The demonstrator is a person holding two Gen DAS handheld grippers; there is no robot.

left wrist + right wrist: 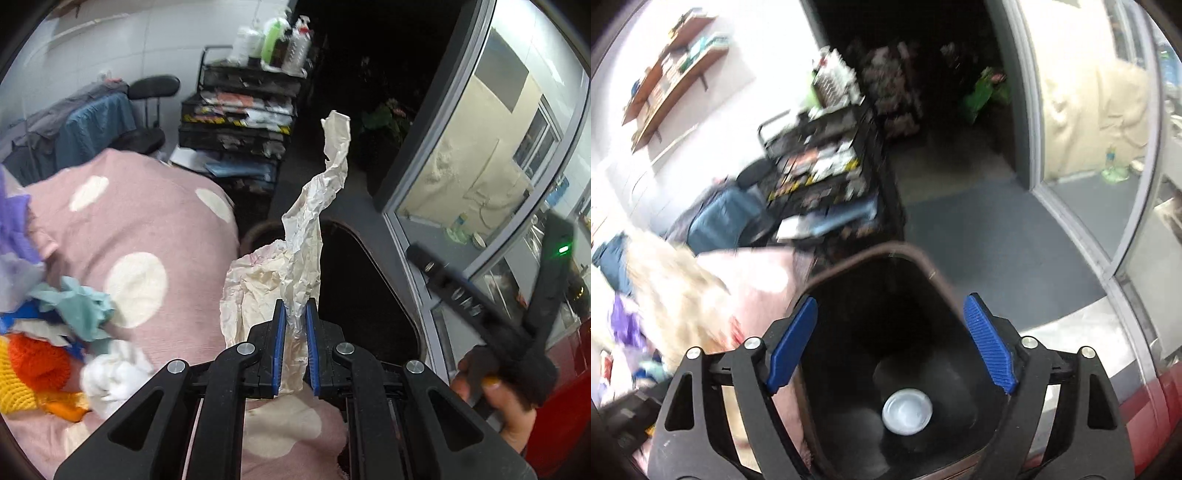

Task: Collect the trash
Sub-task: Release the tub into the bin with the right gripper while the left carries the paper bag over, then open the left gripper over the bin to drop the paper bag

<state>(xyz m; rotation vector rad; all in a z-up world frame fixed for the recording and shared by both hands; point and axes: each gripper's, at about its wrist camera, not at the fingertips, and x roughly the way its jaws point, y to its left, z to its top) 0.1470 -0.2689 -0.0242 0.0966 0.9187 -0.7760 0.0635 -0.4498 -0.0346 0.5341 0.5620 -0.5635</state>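
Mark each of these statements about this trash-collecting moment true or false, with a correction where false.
1. The left tongs clamp a crumpled paper wrapper. True.
2. The right tongs grip a bottle. False: they stand open over the bin with nothing between them.
3. A white round lid lies at the bottom of the dark bin. True.
4. The spread beside the bin is plain blue. False: it is pink with white dots.

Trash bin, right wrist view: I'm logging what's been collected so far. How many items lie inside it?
1: a round white lid-like piece on the dark floor of the bin. The tool's frame blocks the near part, so more may be hidden.
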